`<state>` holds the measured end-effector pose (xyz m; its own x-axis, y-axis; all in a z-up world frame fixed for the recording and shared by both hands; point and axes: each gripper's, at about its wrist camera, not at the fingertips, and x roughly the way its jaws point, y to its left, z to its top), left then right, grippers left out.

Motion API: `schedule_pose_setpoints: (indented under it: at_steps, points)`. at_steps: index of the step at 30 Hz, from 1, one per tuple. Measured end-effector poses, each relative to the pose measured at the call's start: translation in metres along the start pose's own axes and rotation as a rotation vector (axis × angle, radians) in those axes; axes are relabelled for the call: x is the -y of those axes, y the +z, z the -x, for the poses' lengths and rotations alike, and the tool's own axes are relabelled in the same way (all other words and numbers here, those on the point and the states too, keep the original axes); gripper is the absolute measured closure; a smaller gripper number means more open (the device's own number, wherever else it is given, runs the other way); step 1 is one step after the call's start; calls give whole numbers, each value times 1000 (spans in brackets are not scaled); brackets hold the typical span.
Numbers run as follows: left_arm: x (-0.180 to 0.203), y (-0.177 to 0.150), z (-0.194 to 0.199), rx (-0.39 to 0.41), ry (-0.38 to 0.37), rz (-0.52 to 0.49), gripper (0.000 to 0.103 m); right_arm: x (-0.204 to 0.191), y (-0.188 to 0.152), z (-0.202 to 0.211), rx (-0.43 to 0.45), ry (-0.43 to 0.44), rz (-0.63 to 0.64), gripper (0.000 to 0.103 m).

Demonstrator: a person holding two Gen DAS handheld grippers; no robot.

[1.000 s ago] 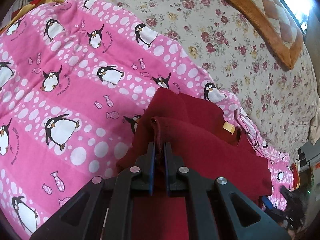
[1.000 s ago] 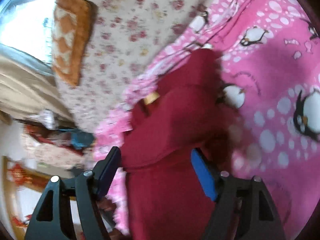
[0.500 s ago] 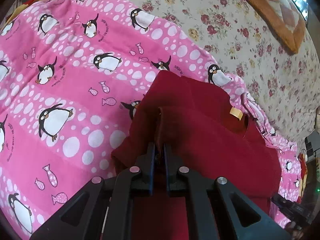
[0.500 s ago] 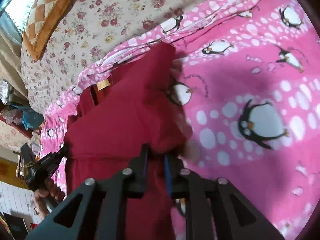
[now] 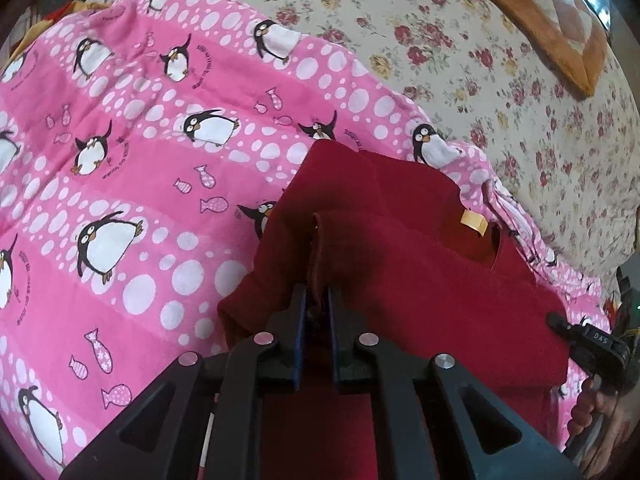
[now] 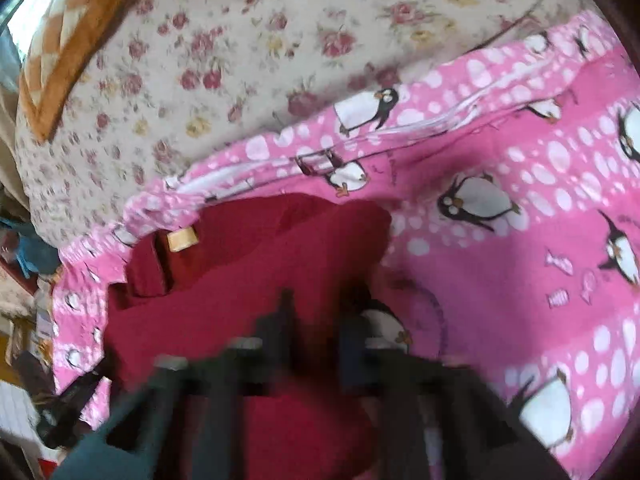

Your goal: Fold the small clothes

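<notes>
A dark red shirt (image 5: 420,264) with a yellow neck label (image 5: 473,222) lies on a pink penguin blanket (image 5: 120,168). My left gripper (image 5: 318,300) is shut on a folded hem of the shirt, held up over its left side. In the right wrist view the same red shirt (image 6: 248,280) and its label (image 6: 182,239) show under my right gripper (image 6: 316,312). That view is motion-blurred; its fingers stand slightly apart with red cloth between them. The other gripper (image 5: 592,344) and hand show at the right edge of the left wrist view.
The blanket lies on a bed with a cream floral cover (image 5: 480,60). An orange checked cushion (image 5: 560,20) lies at the far side. The blanket's edge (image 6: 280,160) runs just beyond the shirt. Room clutter (image 6: 28,280) shows past the bed's edge.
My right gripper closed on the shirt half a second ago; now it is blurred, swinging over the cloth with its fingers a little apart. My left gripper keeps its hold and has moved back slightly.
</notes>
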<state>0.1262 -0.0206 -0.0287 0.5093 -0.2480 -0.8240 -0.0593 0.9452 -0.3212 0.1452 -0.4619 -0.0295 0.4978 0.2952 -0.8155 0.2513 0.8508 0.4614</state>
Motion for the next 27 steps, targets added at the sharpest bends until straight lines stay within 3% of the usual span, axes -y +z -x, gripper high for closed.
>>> schedule_pose_setpoints:
  at_steps: [2,4,7,9,14,16,18,21,25,27]
  points:
    - [2,0,-2,-9,-9,-14,103,-3,-4,6,44,-52,53,88]
    - [5,-1,-7,-21,-5,-33,103,-3,-9,0,65,-163,128,88]
    - [10,-4,-9,-12,28,-68,103,-3,-13,-3,56,-166,126,86]
    - [11,-5,-8,-11,34,-76,103,-7,-14,15,92,-180,117,73]
    - [9,-5,-9,-6,29,-67,103,-29,-43,45,85,-134,200,68]
    - [8,-6,-8,1,21,-68,99,-34,-54,42,71,-175,258,68]
    - [8,-7,-7,8,-18,-64,90,-29,-57,24,29,-268,287,68]
    - [8,-10,-4,6,-36,-65,88,-13,-56,25,34,-215,211,65]
    - [6,-17,7,4,-44,-82,88,-11,-64,50,61,-216,193,63]
    - [7,-21,17,13,-34,-97,88,-12,-74,67,47,-168,199,53]
